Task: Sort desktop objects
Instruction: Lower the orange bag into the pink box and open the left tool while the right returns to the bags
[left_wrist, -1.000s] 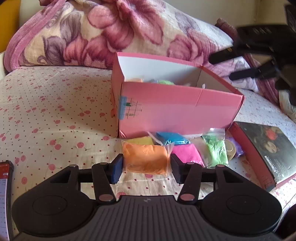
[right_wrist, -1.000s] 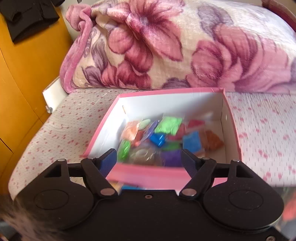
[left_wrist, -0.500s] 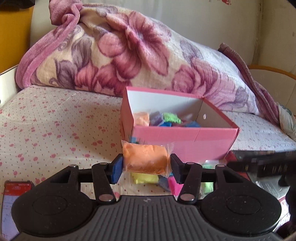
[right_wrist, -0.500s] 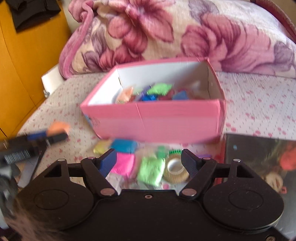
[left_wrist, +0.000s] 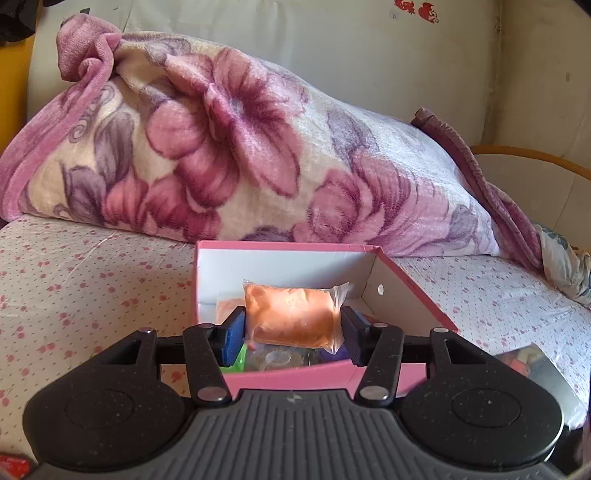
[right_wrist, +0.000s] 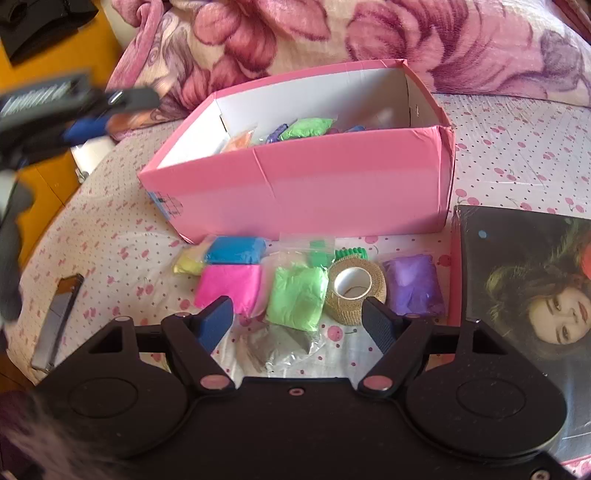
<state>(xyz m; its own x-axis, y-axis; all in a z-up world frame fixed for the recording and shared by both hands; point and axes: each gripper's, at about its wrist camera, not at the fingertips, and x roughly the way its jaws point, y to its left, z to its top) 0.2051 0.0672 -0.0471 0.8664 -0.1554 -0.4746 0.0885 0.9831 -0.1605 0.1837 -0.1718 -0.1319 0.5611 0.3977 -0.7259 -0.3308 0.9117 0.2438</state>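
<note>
My left gripper (left_wrist: 292, 330) is shut on an orange clay packet (left_wrist: 291, 314) and holds it above the open pink box (left_wrist: 288, 376), over its near part. Several colored packets lie inside the box (right_wrist: 306, 173). My right gripper (right_wrist: 297, 321) is open and empty, low over loose items in front of the box: a green packet (right_wrist: 295, 295), a pink packet (right_wrist: 229, 284), a blue packet (right_wrist: 234, 250), a yellow packet (right_wrist: 188, 263), a purple packet (right_wrist: 412, 286), a tan tape roll (right_wrist: 354, 288) and a grey packet (right_wrist: 284, 345). The left gripper shows blurred at the left of the right wrist view (right_wrist: 92, 110).
A rolled floral blanket (left_wrist: 240, 158) lies behind the box. A glossy book with a woman's face (right_wrist: 532, 306) lies to the right of the loose items. A dark flat object (right_wrist: 57, 319) lies at the left, near the edge of the dotted sheet (right_wrist: 122, 236). An orange cabinet (right_wrist: 44, 181) stands at the left.
My left gripper has lifted the orange packet from the bed and carried it forward over the box. My right gripper has drawn back from above the box and come down over the loose packets.
</note>
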